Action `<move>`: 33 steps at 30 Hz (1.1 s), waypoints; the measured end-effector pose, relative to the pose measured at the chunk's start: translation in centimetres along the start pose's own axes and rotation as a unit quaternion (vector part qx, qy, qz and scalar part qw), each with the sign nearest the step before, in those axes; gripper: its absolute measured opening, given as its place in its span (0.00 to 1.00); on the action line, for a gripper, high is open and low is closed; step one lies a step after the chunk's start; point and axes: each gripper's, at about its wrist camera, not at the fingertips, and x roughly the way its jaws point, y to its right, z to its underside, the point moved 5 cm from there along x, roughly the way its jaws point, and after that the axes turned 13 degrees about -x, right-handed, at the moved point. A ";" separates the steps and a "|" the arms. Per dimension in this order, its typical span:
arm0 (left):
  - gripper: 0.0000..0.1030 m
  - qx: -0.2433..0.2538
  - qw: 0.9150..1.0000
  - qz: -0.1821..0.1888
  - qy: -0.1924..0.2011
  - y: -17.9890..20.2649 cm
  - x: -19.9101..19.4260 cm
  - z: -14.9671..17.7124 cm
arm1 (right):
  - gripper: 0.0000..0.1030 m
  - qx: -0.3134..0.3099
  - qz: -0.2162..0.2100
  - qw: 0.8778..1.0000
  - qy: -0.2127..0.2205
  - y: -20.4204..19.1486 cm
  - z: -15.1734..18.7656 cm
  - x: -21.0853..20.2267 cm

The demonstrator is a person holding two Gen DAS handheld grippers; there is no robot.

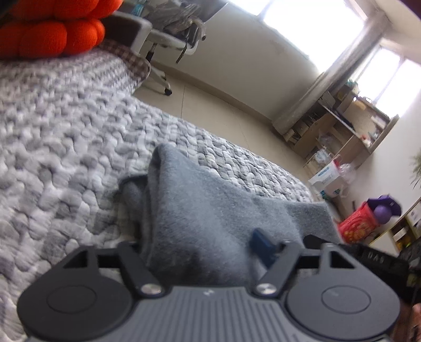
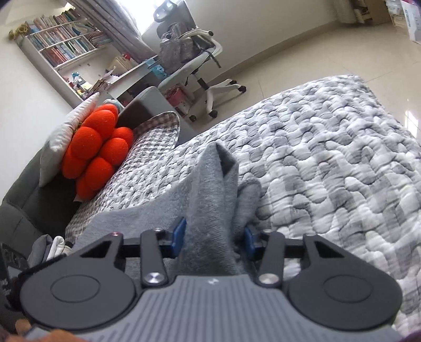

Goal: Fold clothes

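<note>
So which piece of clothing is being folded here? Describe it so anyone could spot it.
On the grey quilted bedspread, well below the orange ball cushion, lies a plain grey fleecy garment. Both grippers hold bunches of it; unlike the bedspread, it is smooth.

This is a bedroom in a home. A bed (image 2: 329,157) covered in a grey and white quilted spread fills much of both views, with an orange ball-shaped cushion (image 2: 97,150) and a pale pillow (image 2: 60,136) at its head. Past it stands a bookshelf (image 2: 63,44) packed with books, a desk (image 2: 136,76) and a white swivel chair (image 2: 194,60) on a tiled floor (image 2: 302,52). Curtains (image 1: 329,79) hang by bright windows (image 1: 310,23), beside cluttered wooden shelving (image 1: 342,123)
</note>
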 end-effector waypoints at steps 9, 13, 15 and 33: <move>0.63 0.005 1.000 -0.010 0.011 0.1 0.1 -0.1 | 0.43 0.000 0.009 1.000 0.002 0.2 0.2 0.4; 0.68 -0.002 1.000 -0.014 0.014 0.3 0.5 0.0 | 0.43 -0.013 0.018 1.000 0.004 -0.3 0.3 0.3; 0.68 -0.001 1.000 -0.014 0.018 0.6 0.6 0.1 | 0.43 -0.022 0.025 0.999 0.006 -0.6 0.3 0.2; 0.37 0.021 0.997 -0.013 0.068 2.1 -1.7 -0.2 | 0.30 -0.058 0.073 0.995 0.024 -2.5 -0.2 -0.2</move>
